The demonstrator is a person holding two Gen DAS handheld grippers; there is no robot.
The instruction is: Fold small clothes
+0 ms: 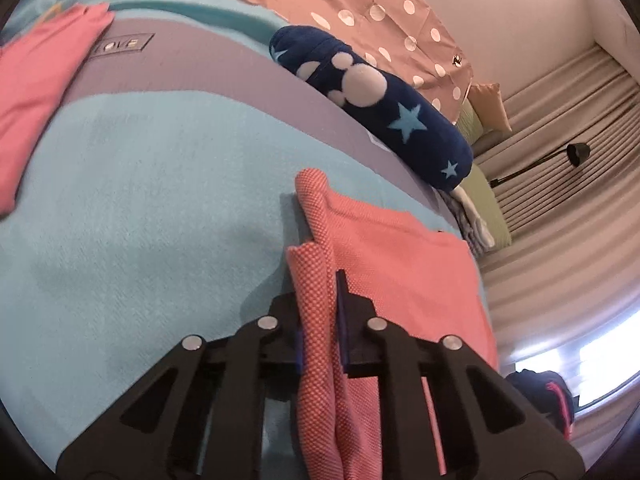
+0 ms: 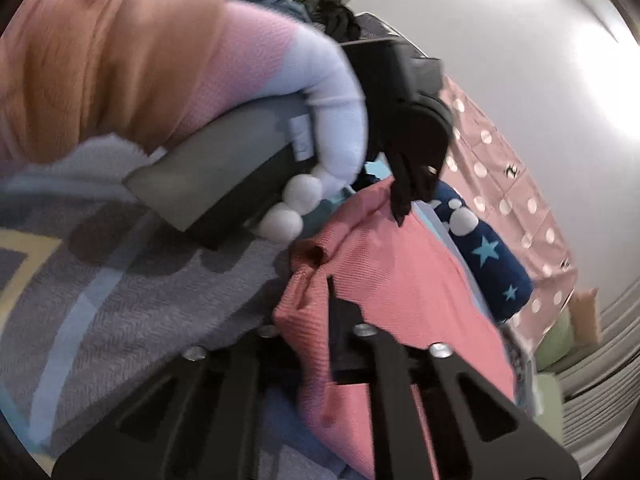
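While both grippers held the same pink garment, nothing was folded flat yet. Going left to right in the left wrist view: a second pink cloth lay at the far left on the blue blanket, well apart from the work. Centre near, the left gripper was clamped on a bunched edge of the pink garment, fabric pinched between its pads and trailing down through the jaws. The rest of the garment spread to the right, over the blanket. Farther right lay a dark blue star-print pillow, beyond it a pink dotted sheet, then curtains.

Right wrist view: a gloved hand on the left held the left tool, whose tip bit the garment's far corner. Centre near, the right gripper was closed on the near edge; the cloth draped over its left finger, so that side was hidden.

Judgement: the step looked like carrying one edge over to make a fold. To do it well:
- keep both pinches tight and level, so the edge stays straight
- keep light tension between grips, no sag
- clear the bunched roll at the left grip before laying down, or a crease gets trapped
- land it on bare blanket, away from the pillow.

Blur at the edges; layer count unclear.
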